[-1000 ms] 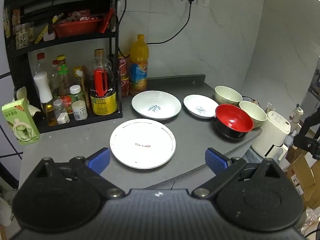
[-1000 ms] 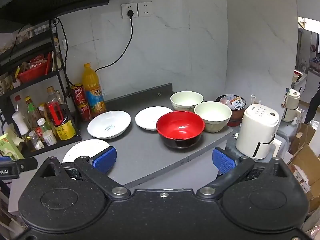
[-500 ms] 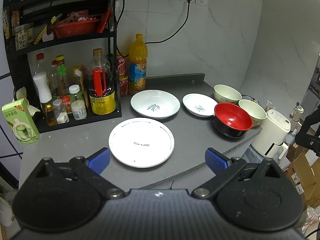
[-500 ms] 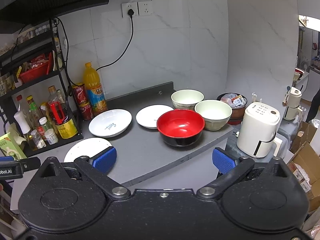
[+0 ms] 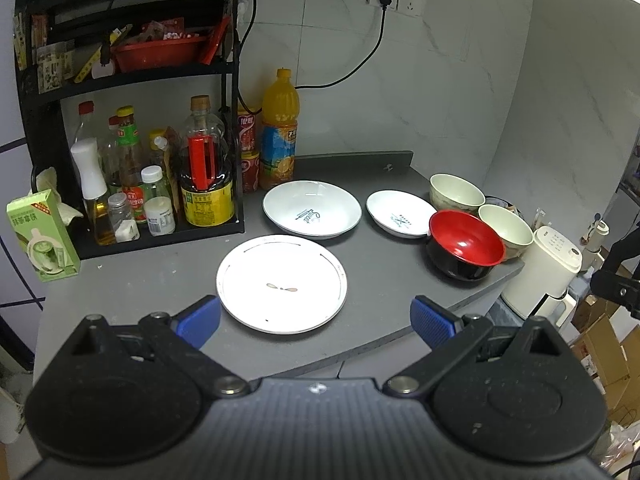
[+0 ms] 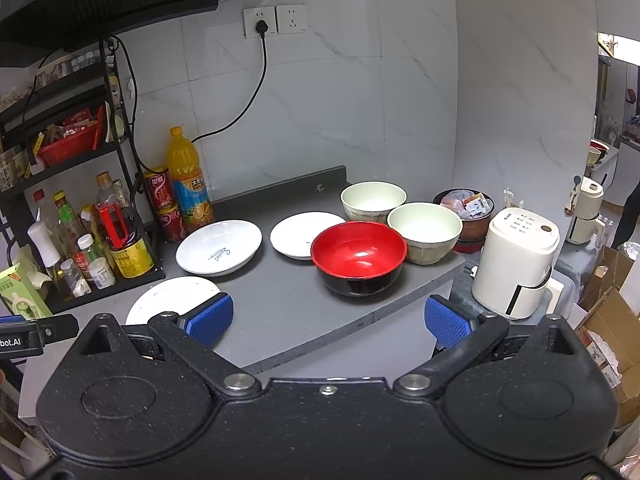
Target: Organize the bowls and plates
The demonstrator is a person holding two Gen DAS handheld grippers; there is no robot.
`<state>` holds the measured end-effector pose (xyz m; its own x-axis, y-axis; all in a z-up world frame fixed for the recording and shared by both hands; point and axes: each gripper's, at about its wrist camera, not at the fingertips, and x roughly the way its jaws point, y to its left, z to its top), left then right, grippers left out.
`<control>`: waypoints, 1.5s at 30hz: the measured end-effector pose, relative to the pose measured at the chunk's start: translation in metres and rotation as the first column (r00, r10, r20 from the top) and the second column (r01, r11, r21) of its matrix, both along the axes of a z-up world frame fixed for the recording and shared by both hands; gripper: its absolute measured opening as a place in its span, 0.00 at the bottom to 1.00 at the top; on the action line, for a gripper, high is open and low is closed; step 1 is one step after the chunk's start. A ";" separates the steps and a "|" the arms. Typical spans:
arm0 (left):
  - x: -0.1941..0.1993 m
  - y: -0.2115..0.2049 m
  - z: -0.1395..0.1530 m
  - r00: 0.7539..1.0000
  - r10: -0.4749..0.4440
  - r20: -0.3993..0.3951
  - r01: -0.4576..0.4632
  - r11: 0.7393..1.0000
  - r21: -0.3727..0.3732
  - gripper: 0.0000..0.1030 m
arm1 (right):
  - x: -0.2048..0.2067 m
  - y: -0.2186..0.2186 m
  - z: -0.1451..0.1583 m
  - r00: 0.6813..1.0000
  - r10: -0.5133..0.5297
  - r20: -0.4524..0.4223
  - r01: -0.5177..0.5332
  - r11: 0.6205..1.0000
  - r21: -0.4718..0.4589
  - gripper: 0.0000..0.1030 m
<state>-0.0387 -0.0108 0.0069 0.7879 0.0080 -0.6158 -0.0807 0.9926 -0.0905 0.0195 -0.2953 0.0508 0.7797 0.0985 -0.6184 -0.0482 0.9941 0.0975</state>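
Observation:
On the grey counter lie a flat white plate, a deep white plate and a small white plate. A red-and-black bowl and two cream bowls stand at the right end. My left gripper is open and empty, just before the flat plate. My right gripper is open and empty, short of the red bowl. The right wrist view also shows the deep plate, the small plate and the cream bowls.
A black rack with bottles stands at the left, an orange juice bottle and red cans beside it. A green carton sits at far left. A white kettle stands off the counter's right end, with boxes below.
Both grippers have drifted back and slightly up; the dishes sit a little farther off. Nothing on the counter has moved.

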 end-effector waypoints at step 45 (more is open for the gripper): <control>0.020 -0.011 0.001 0.999 -0.009 -0.047 0.010 1.000 0.019 0.98 | 0.019 -0.011 -0.008 0.998 0.018 -0.057 -0.018 1.000 0.004 1.00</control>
